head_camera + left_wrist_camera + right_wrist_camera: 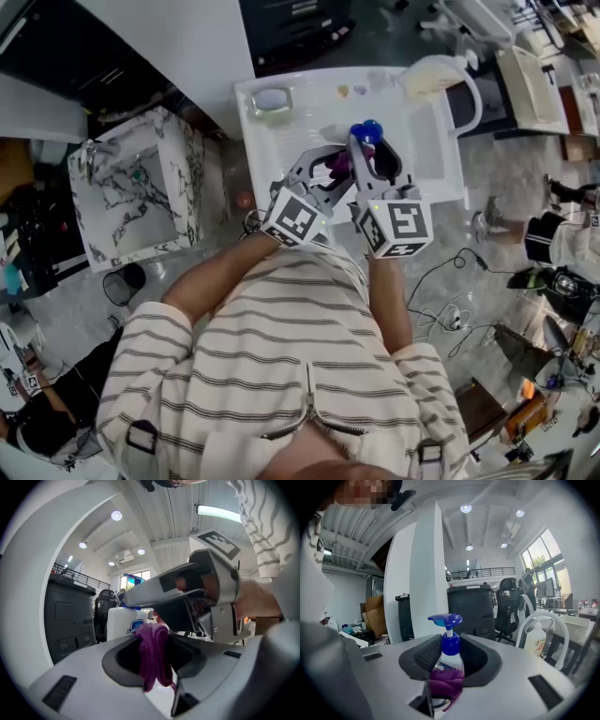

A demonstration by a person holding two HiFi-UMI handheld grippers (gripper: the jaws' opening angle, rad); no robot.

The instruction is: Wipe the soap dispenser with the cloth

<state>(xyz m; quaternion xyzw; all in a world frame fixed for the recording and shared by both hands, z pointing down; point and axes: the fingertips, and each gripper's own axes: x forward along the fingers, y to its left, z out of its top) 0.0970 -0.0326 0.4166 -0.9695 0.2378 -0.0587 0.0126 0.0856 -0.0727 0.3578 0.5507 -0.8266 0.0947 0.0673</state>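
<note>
A white desk [300, 131] lies under both claws, and a marble-patterned box [136, 192] stands just beside it. The person's striped shirt [272, 356] fills the lower head view. The right claw [450, 660] is closed at middling width on the soap dispenser [449, 651], a white bottle with a blue pump, held upright over the desk. The left claw [152, 656] is pinched narrow on a purple cloth [153, 653], whose folds hang from its jaws and press on the bottle's lower front. The bottle's blue label reads "Safe"; the cloth covers the rest. Each claw's cube bears black square markers.
</note>
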